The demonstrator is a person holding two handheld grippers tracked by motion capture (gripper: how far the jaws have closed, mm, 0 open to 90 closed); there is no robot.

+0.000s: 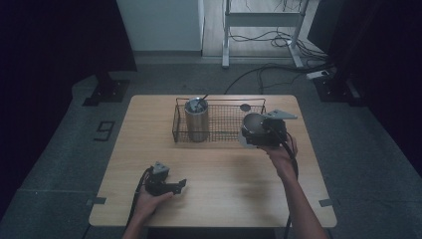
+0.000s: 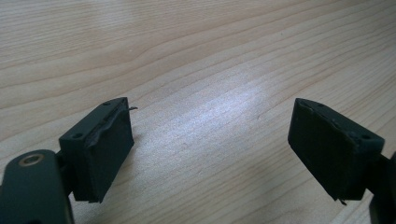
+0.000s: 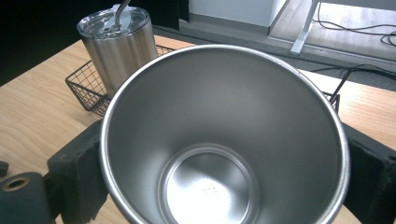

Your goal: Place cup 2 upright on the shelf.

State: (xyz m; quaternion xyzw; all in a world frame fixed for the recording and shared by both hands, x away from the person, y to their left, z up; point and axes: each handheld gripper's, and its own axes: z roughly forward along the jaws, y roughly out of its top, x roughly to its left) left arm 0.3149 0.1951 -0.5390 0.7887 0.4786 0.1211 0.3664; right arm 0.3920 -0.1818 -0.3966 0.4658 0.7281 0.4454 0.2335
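Right gripper view, right claw grasping shiny tapered steel cup, empty inside, left claw released.

Black left gripper with grey three-cornered plate.

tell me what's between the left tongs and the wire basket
Bare wooden table separates the left tongs from the wire basket in the high view.
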